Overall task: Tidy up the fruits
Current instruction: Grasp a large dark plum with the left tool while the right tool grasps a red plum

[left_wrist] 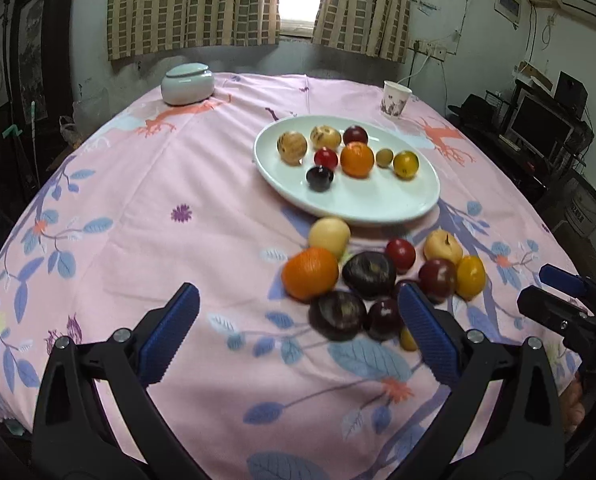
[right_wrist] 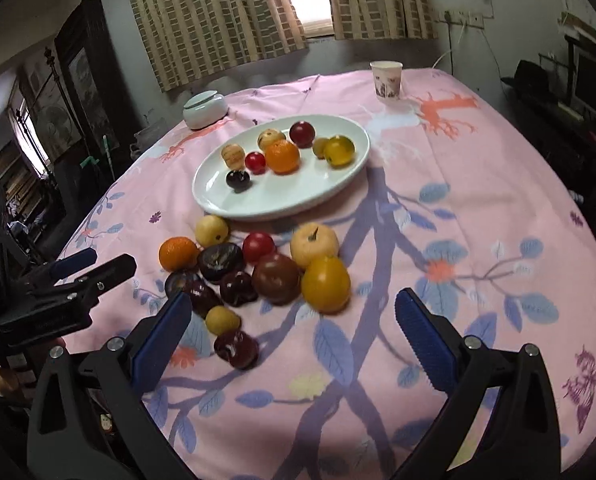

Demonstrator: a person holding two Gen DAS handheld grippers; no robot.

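Between picks: my left gripper (left_wrist: 298,334) and right gripper (right_wrist: 292,338) both gape wide, empty. Eight small fruits sit on white oval ceramic plate (left_wrist: 377,204); loose fruit cluster (right_wrist: 258,268) on pink floral tablecloth (left_wrist: 158,208), just before plate. Next, I reckon: close on nearest dark plum (right_wrist: 236,349).

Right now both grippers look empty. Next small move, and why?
Probably ease the right gripper forward over the small dark red fruit nearest it and close. Both grippers stand open with nothing between the pads, the left gripper too. The white plate already holds eight fruits, while a pile still lies on the pink tablecloth in front of it.
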